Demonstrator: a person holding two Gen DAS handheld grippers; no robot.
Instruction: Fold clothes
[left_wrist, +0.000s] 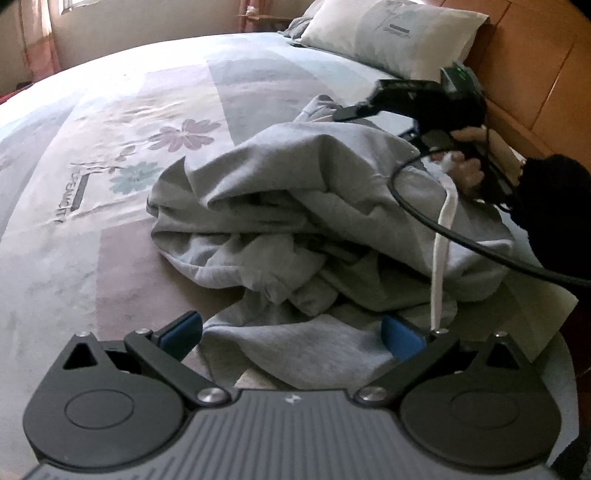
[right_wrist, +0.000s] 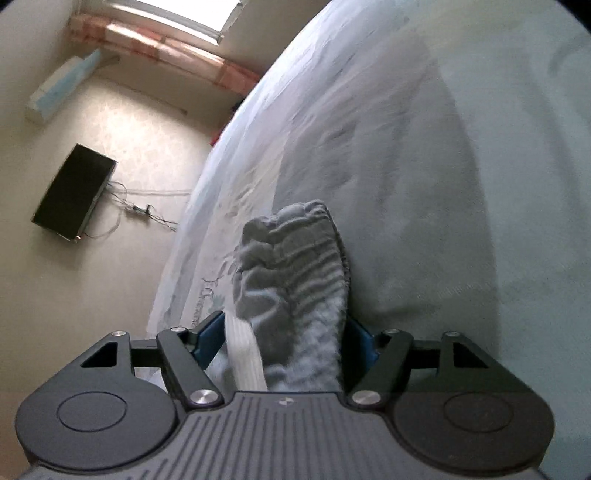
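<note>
Floral bedding covers the bed (left_wrist: 110, 155), where a crumpled grey hoodie (left_wrist: 295, 206) lies heaped near the pillow (left_wrist: 391, 33) and wooden headboard (left_wrist: 535, 74). Only the left wrist view shows the whole heap, with the left gripper (left_wrist: 291, 336) spread wide around a flat hem at its near edge, pads not pressing. It also shows a hand (left_wrist: 469, 162) holding the right gripper (left_wrist: 347, 112) at the heap's far side. The right wrist view instead shows that gripper (right_wrist: 284, 343) clamped on a bunched ribbed cuff (right_wrist: 295, 273) with a white drawstring (right_wrist: 243, 354), plus a wall-mounted screen (right_wrist: 74, 192). The hoodie's long axis is hard to make out in the folds.
</note>
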